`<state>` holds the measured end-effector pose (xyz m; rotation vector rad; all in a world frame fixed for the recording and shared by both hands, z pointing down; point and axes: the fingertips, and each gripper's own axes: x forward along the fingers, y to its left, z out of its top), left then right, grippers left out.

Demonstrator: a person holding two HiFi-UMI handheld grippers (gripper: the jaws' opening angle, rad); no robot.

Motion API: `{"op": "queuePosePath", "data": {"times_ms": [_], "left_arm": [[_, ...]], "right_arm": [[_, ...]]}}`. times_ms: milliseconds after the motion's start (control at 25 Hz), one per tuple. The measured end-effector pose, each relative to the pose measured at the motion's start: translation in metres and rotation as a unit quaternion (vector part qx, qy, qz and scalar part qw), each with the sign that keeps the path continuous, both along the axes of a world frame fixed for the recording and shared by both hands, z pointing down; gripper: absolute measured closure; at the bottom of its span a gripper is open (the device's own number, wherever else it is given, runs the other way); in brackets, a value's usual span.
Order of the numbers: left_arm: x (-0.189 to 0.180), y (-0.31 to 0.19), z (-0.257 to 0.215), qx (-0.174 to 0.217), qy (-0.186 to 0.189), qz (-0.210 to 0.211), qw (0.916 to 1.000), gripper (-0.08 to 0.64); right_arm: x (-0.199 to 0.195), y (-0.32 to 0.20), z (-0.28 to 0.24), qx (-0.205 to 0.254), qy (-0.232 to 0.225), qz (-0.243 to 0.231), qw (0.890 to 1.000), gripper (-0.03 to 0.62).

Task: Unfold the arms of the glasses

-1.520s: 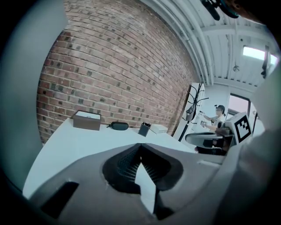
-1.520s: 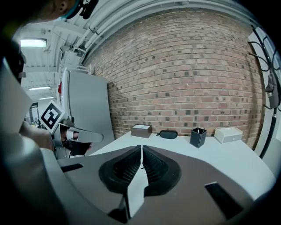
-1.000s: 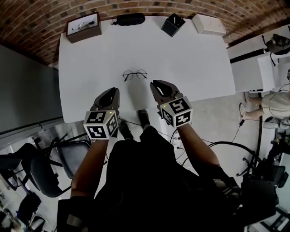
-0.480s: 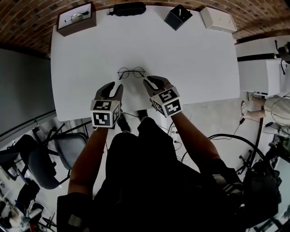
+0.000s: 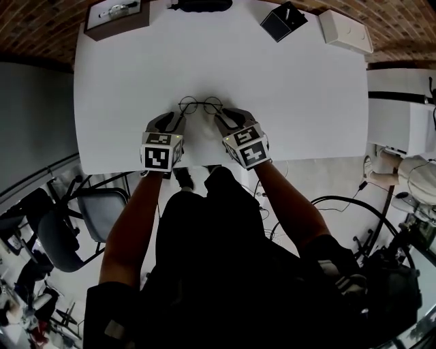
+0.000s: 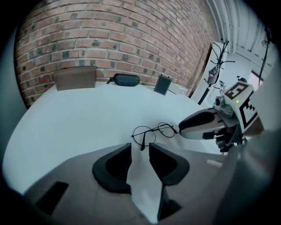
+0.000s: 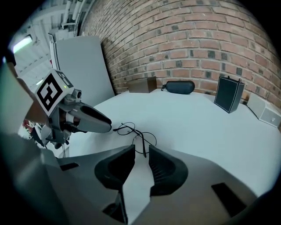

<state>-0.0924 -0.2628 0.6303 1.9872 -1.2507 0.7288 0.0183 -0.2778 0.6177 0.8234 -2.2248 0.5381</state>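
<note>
The folded glasses (image 5: pixel 200 104) lie mid-frame on the white table (image 5: pixel 306 88). The left gripper (image 5: pixel 172 119) and right gripper (image 5: pixel 226 116), just below them, have just been opening: jaws spread, nothing between them. Closing off-target could skid or bend the thin frame.

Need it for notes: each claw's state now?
Left claw: open, just been opening; glasses arm tip at its mouth, ungripped.
Right claw: open, just been opening; glasses arm tip at its mouth, ungripped.

Open table (image 5: pixel 306 95) around glasses (image 5: pixel 200 104); case (image 5: pixel 201 5), black box (image 5: pixel 283 20) along far edge.
</note>
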Motion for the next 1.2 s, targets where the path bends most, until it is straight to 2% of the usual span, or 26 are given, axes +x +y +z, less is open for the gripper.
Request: {"op": "queuePosePath", "data": {"times_ms": [120,520,680,720,800,1000,1200], "left_arm": [[0.003,-0.005,0.002,0.003,0.003,0.002,1.0000,0.431],[0.007,-0.003,0.016,-0.011,-0.032,0.020,0.9992,0.438],[0.008,-0.005,0.017,-0.009,-0.044,0.039,0.9982,0.481],[0.011,-0.004,0.018,-0.008,-0.047,0.051,0.9975,0.515],[0.013,-0.002,0.021,-0.004,-0.057,0.067,0.9961,0.517],[0.013,-0.003,0.017,-0.012,-0.045,0.062,0.9970,0.520],[0.016,-0.006,0.001,0.011,-0.040,0.059,0.9974,0.521]], "right_arm": [[0.001,-0.001,0.005,0.005,0.013,-0.005,1.000,0.514],[0.001,-0.002,0.018,-0.013,0.019,0.011,1.000,0.526],[0.001,-0.002,0.019,-0.013,0.019,0.012,1.000,0.547],[0.000,-0.001,0.019,-0.012,0.022,0.011,1.000,0.556],[-0.002,-0.001,0.019,-0.009,0.028,0.009,1.000,0.565],[-0.004,0.000,0.016,-0.006,0.019,0.013,1.000,0.566],[-0.006,-0.002,0.001,0.021,0.008,0.001,1.000,0.568]]}}
